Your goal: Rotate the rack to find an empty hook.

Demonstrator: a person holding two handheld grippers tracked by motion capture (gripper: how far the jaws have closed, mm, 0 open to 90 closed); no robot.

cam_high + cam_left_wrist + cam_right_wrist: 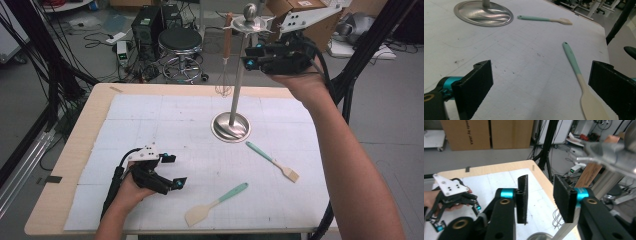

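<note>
Jaws spread wide, the left gripper [169,171] rests on the white mat — a teal-handled spatula [216,204] lies just to its right. Farther right, the right gripper [251,54] hangs beside the steel rack's [234,102] top — jaws parted, nothing between; a whisk [226,55] hangs there.

I see open worktop [150,120] between the left gripper [170,171] and the stand's base [230,127], wide enough to pass. The spatula [216,204] lies just beside my left jaws, the brush [272,161] farther off. Up high, the stand's pole [239,75] and hanging whisk [226,60] crowd my right gripper [250,56].
</note>
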